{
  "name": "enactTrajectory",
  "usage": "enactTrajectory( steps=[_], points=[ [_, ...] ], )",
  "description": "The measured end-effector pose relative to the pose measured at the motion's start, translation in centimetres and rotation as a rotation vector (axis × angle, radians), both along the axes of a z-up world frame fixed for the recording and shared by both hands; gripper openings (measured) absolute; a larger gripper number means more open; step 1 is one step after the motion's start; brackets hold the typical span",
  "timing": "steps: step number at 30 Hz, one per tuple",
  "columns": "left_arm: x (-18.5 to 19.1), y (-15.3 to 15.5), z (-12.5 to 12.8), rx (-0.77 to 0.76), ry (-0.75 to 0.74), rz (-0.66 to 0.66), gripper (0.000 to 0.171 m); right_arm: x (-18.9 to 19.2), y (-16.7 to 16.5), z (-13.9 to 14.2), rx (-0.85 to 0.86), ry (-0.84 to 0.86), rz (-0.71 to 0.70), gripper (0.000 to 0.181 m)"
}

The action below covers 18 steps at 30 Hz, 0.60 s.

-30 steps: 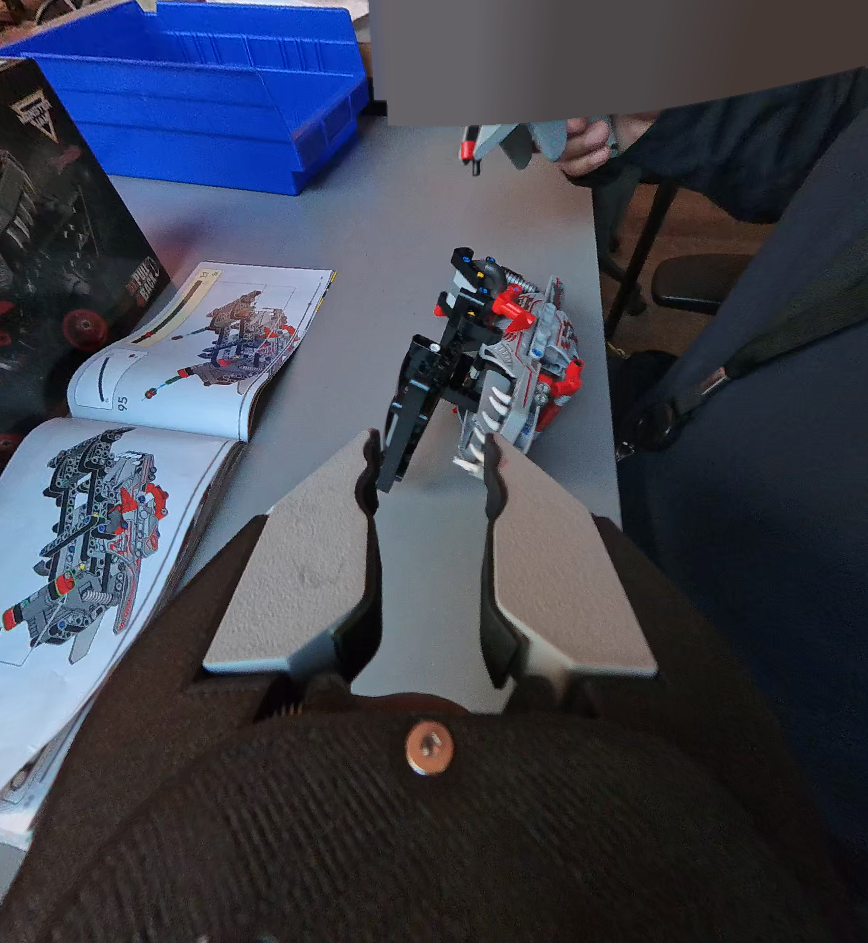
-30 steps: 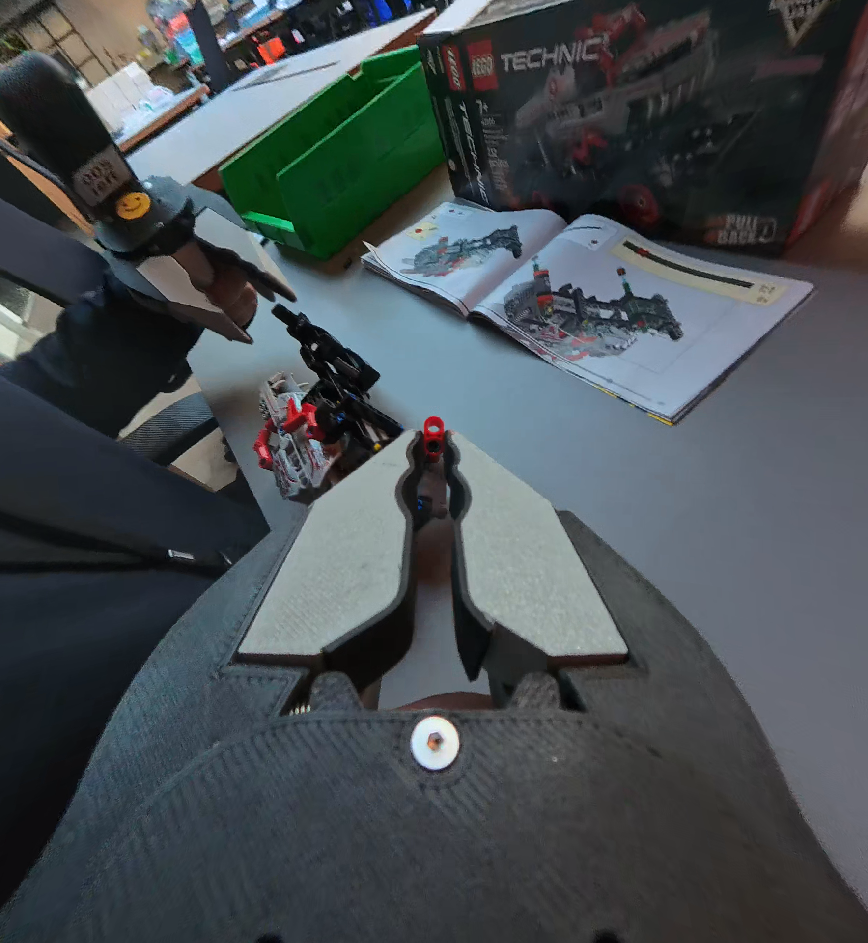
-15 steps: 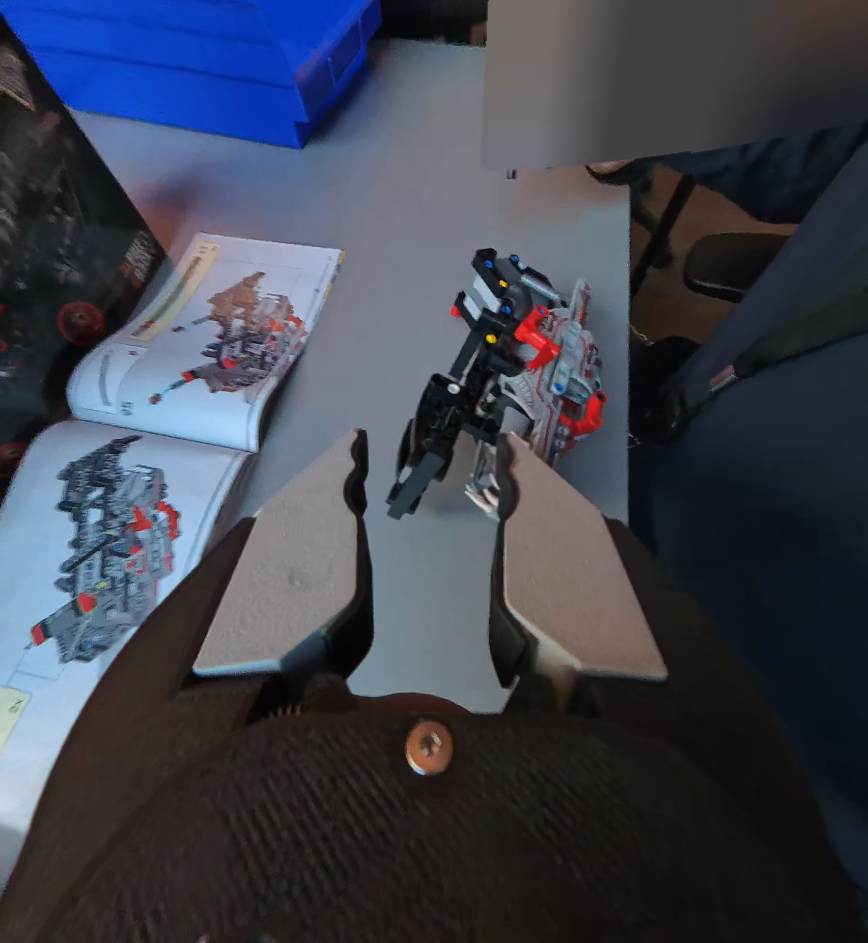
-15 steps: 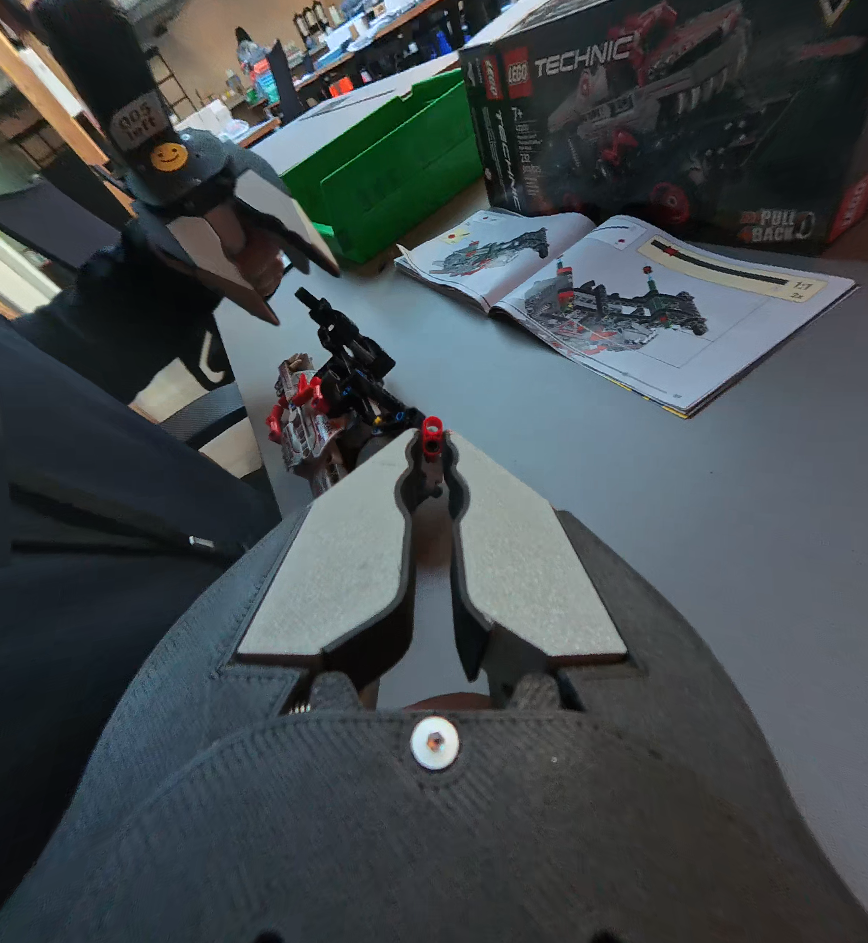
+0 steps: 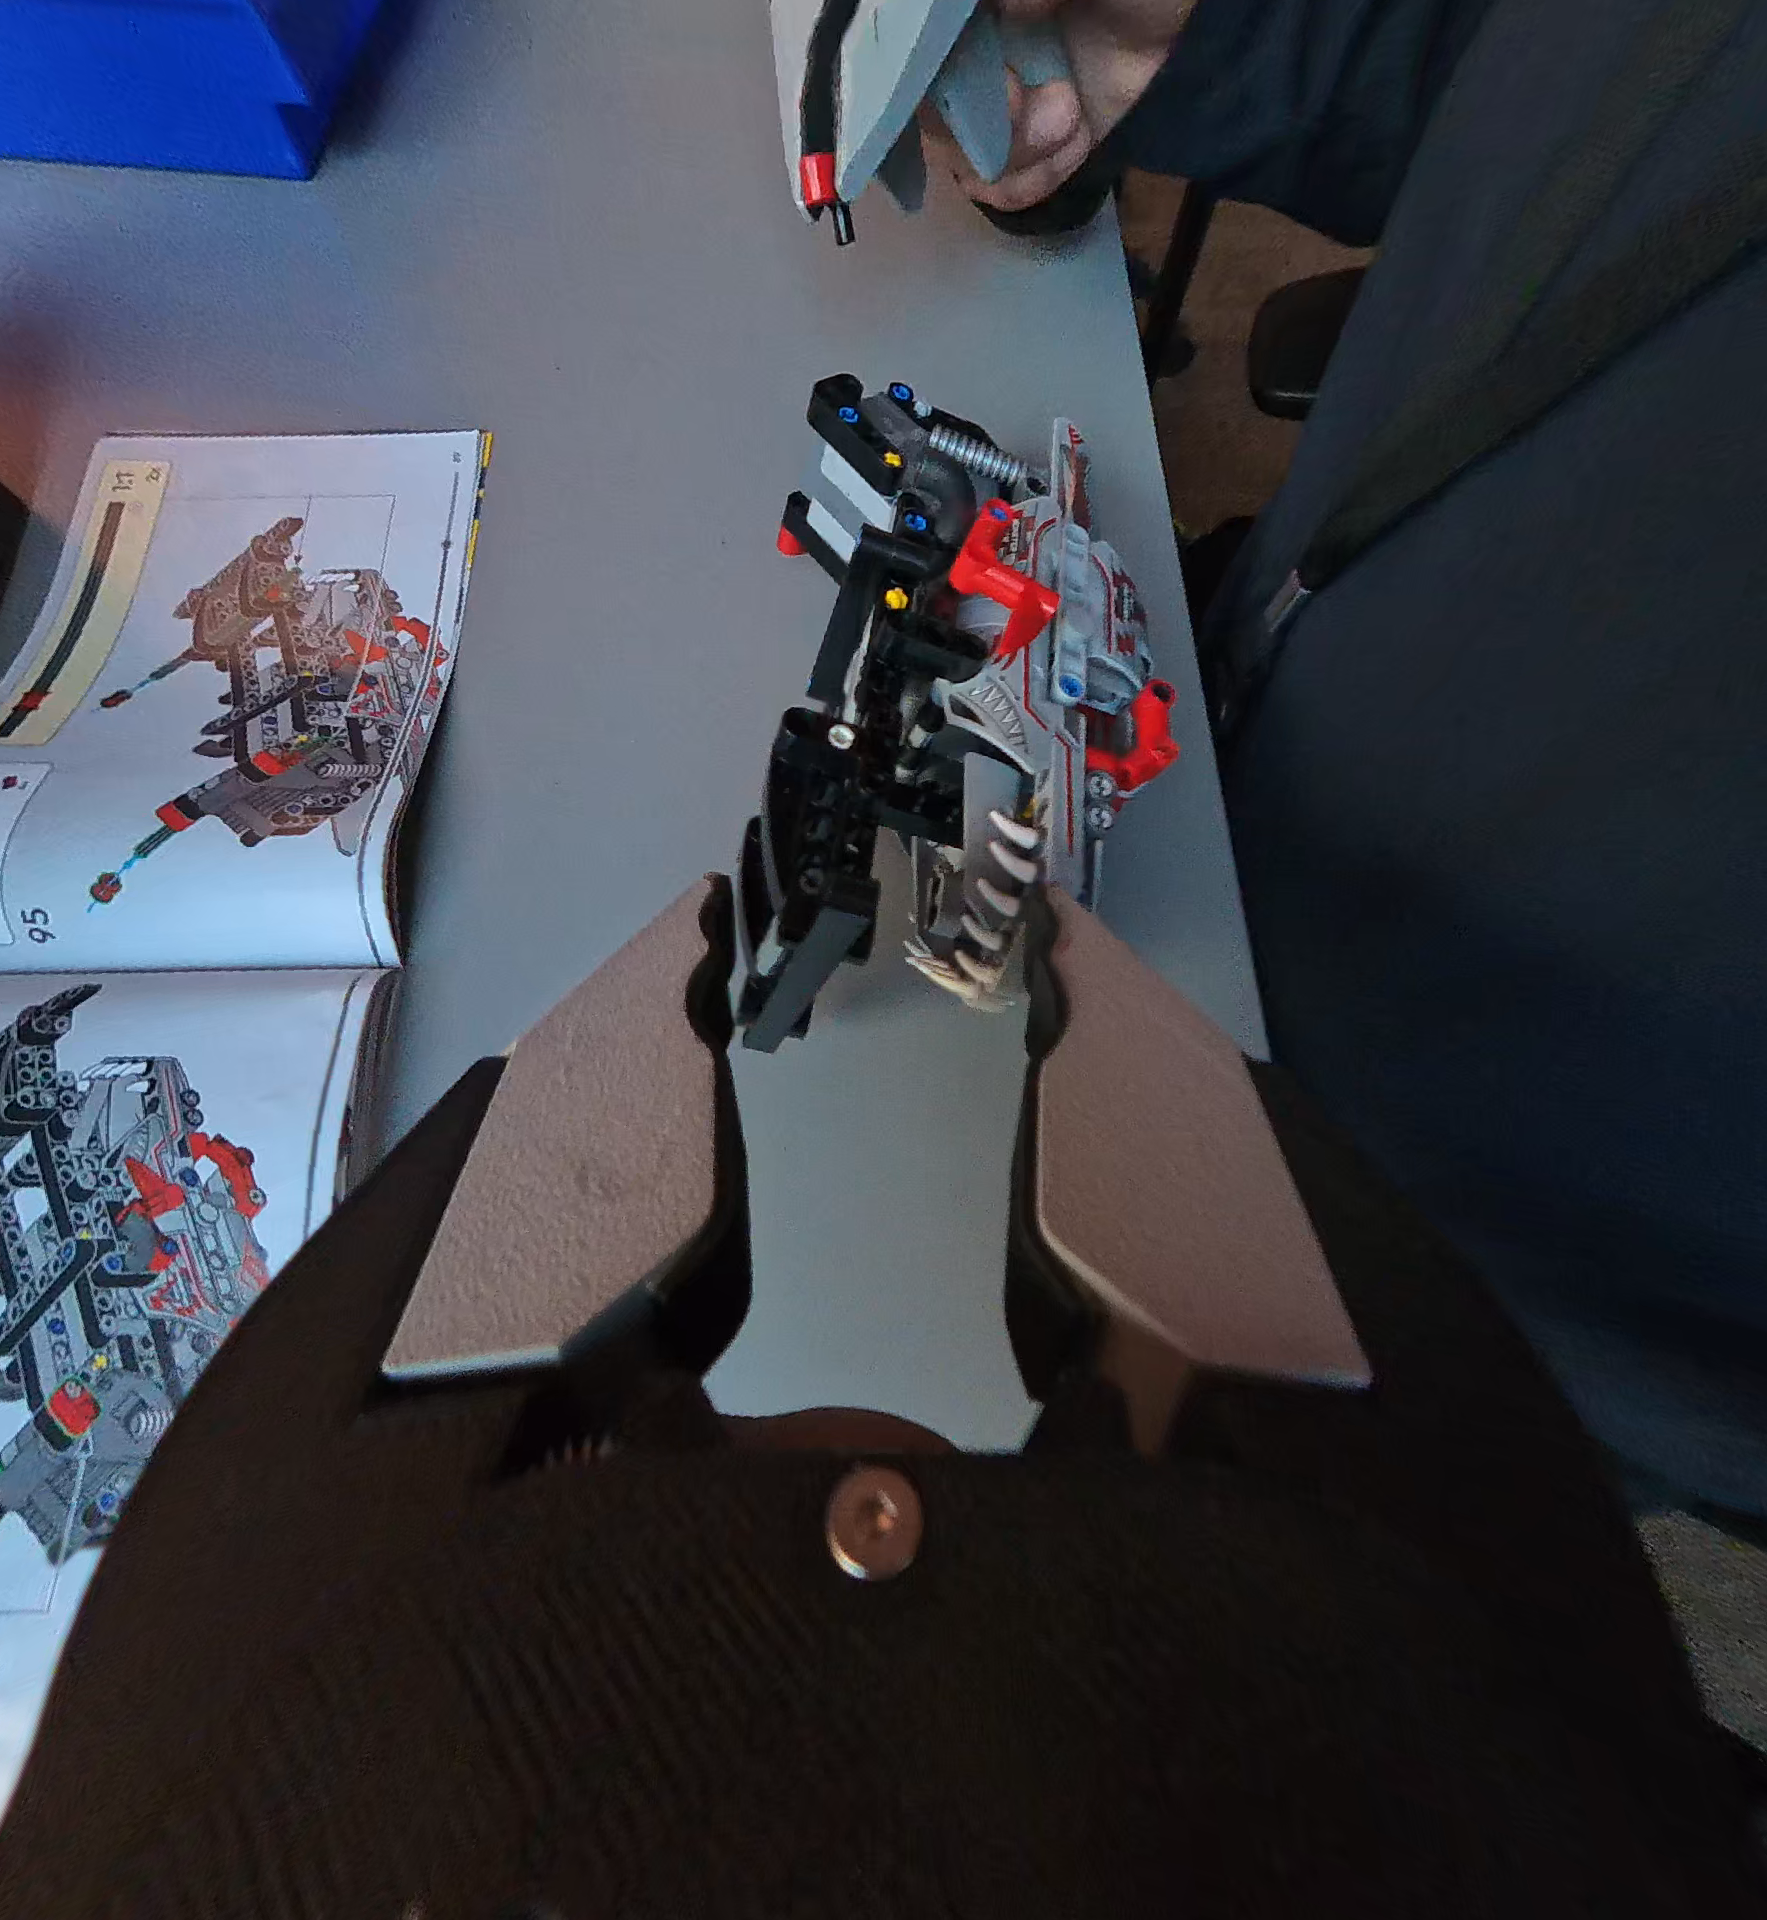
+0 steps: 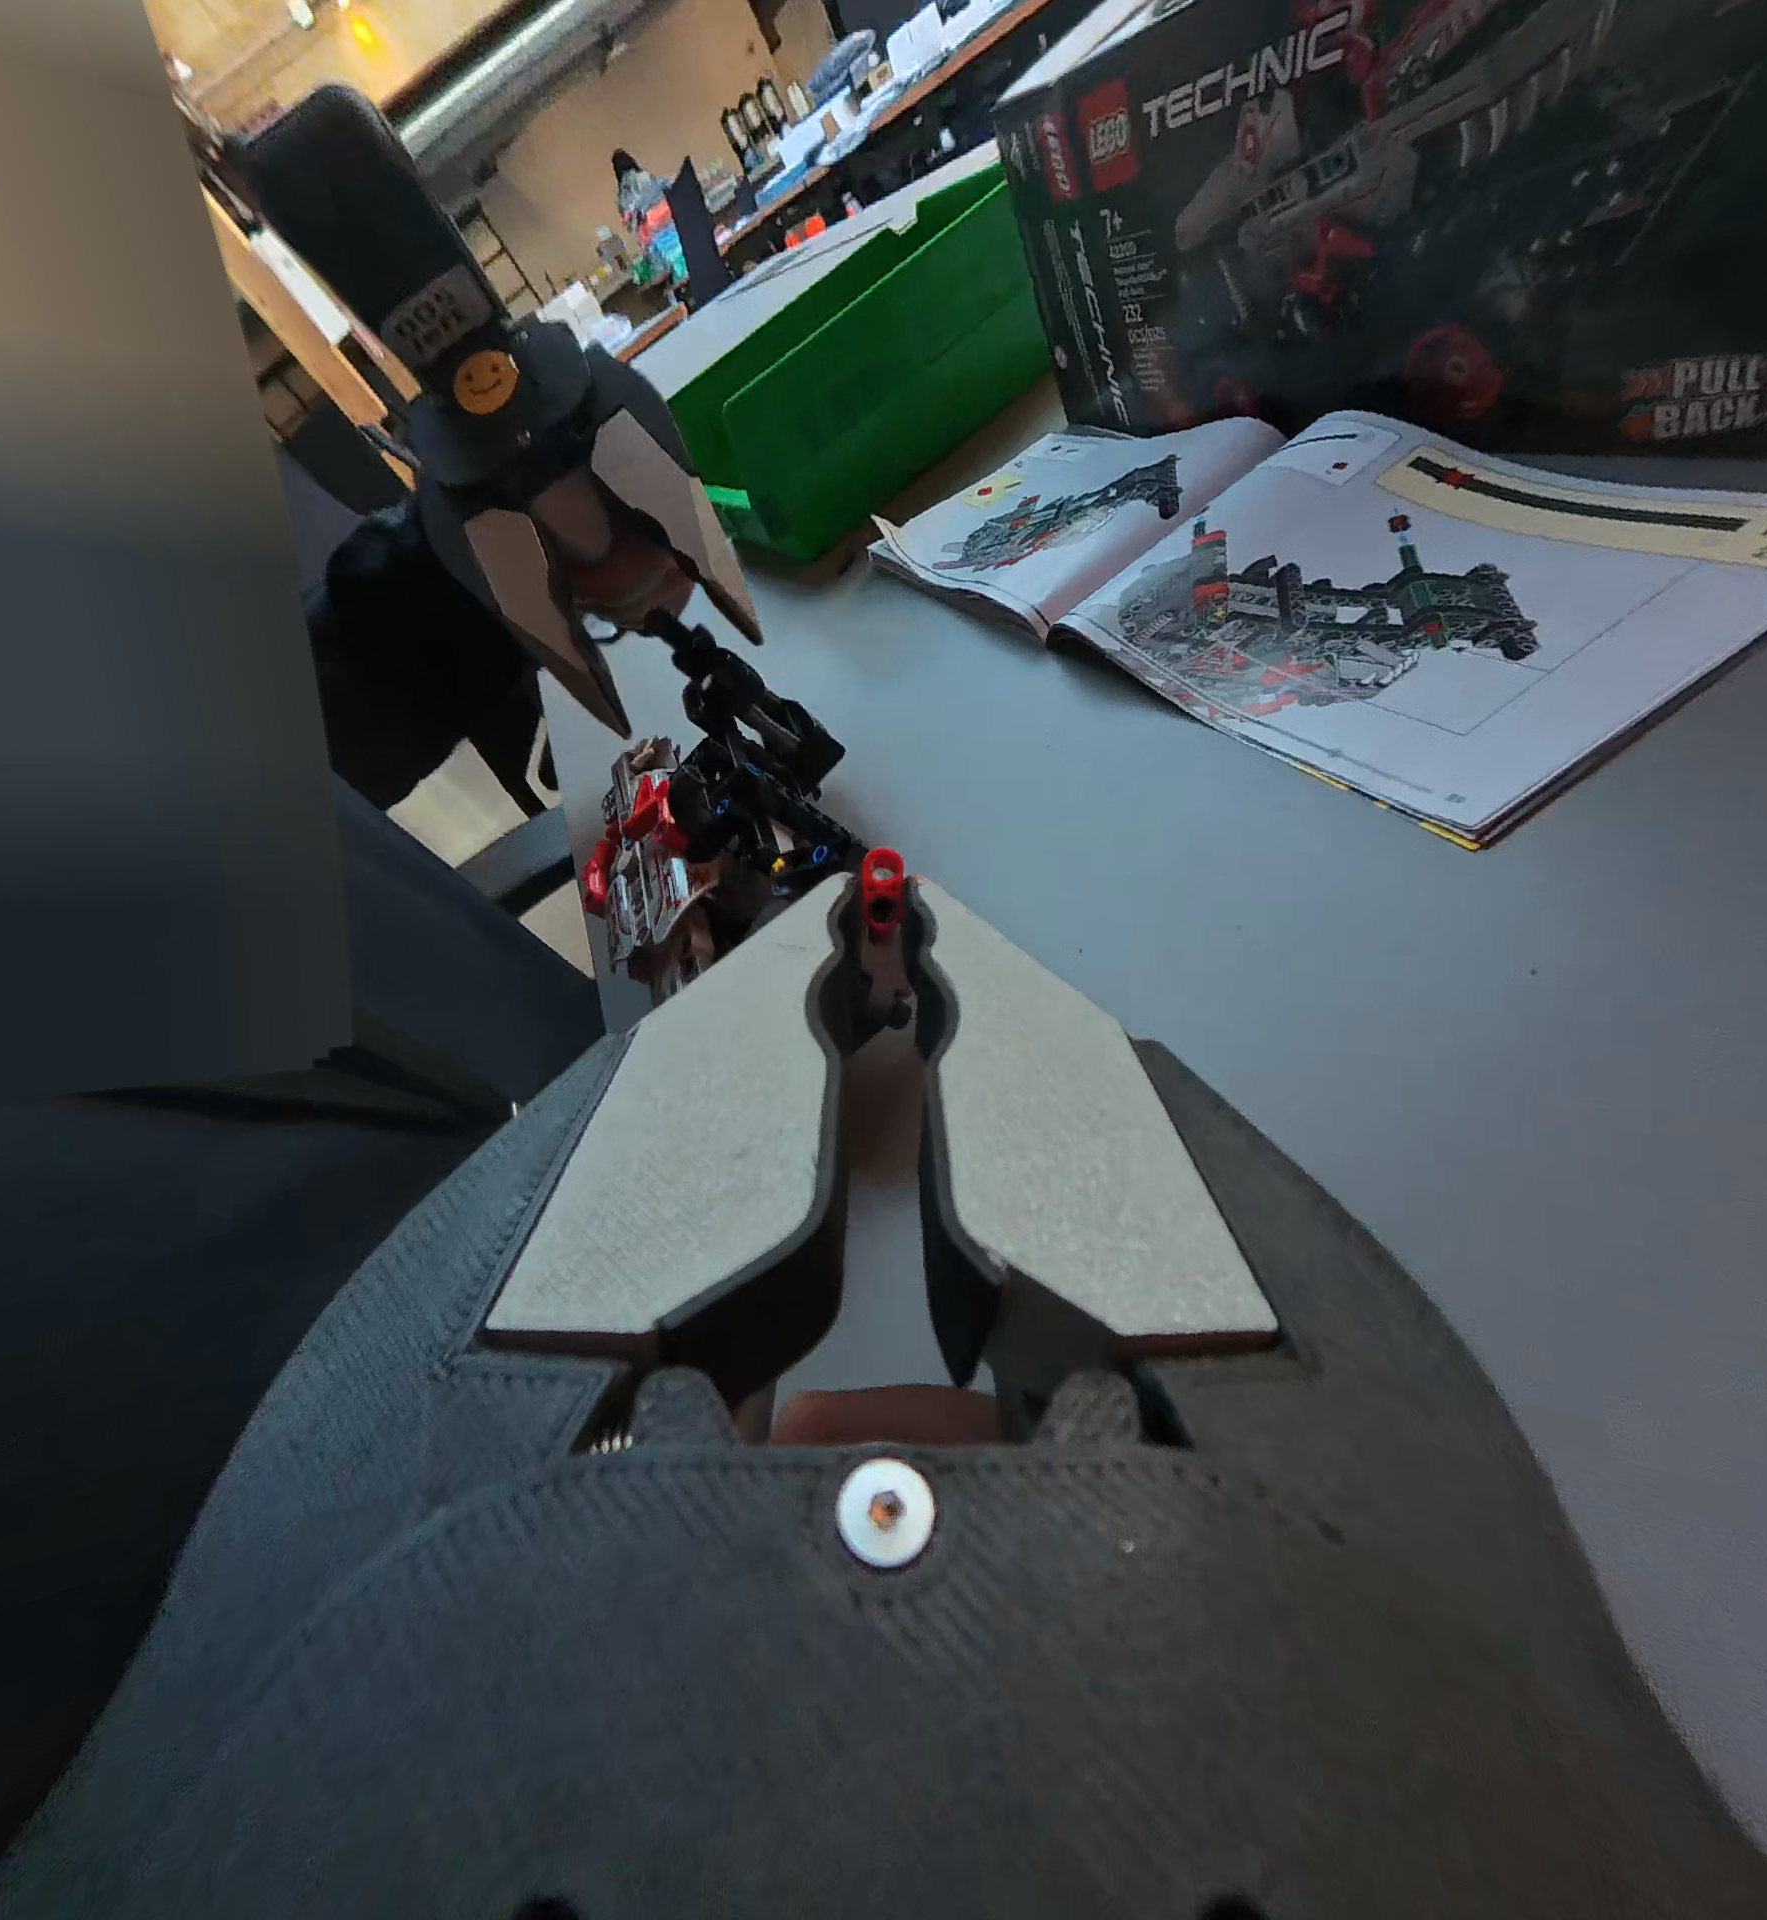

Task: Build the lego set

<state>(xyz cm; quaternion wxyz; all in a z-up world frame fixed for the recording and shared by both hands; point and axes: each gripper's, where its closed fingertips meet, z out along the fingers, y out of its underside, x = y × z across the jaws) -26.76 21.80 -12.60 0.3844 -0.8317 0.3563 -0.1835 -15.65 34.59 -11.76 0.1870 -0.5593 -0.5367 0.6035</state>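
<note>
We hold a thin black axle with a red bush (image 6: 881,902) pinched in our right gripper (image 6: 879,935), just beyond the half-built grey, black and red plastic model (image 5: 946,686). Our left gripper (image 5: 874,961) hangs wide open and empty over the model's toothed end. Next, we judge, it must steady the model for insertion.

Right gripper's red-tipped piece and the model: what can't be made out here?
- Red-tipped piece: right wrist view, its lower length sits between the right gripper fingers.
- Model: left wrist view, its underside faces the table; near end partly behind the open left gripper tips.
- Blue bin: cut by the top edge.
</note>
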Motion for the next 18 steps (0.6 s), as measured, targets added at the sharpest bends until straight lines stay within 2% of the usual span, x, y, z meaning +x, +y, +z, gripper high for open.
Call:
enactTrajectory(
  steps=[3, 5, 7, 9, 10, 11, 12, 15, 18],
  points=[
    [0.0, 0.4, -0.2, 0.028, -0.026, -0.044, 0.052, -0.5, -0.2, 0.5, -0.076, 0.014, -0.021, 0.003],
    [0.6, -0.3, 0.4, 0.049, -0.065, -0.134, 0.053, -0.8, -0.8, 1.0, -0.105, 0.036, -0.027, 0.003],
    [0.8, -0.1, 2.8, 0.133, -0.149, -0.211, 0.05, -1.1, -1.1, 1.0, -0.082, 0.039, -0.049, 0.003],
    [0.1, 2.6, 5.5, 0.21, -0.227, -0.204, 0.037, -1.4, -1.4, 1.2, -0.072, 0.054, -0.076, 0.003],
    [0.3, 3.9, 6.0, 0.193, -0.252, -0.24, 0.032, -1.6, -1.6, 1.4, -0.082, 0.066, -0.088, 0.003],
    [0.7, 5.2, 5.9, 0.158, -0.255, -0.29, 0.027, -1.9, -1.7, 1.5, -0.09, 0.075, -0.104, 0.003],
    [1.4, 6.6, 5.1, 0.117, -0.23, -0.346, 0.029, -2.1, -1.6, 1.5, -0.095, 0.075, -0.125, 0.003],
    [3.4, 10.7, 1.3, -0.01, -0.104, -0.473, 0.05, -2.8, -2.0, 1.0, -0.091, 0.05, -0.172, 0.003],
    [6.3, 10.4, -1.0, -0.175, -0.163, -0.696, 0.044, -3.1, -2.1, 0.4, -0.102, 0.0, -0.211, 0.003]
  ],
)
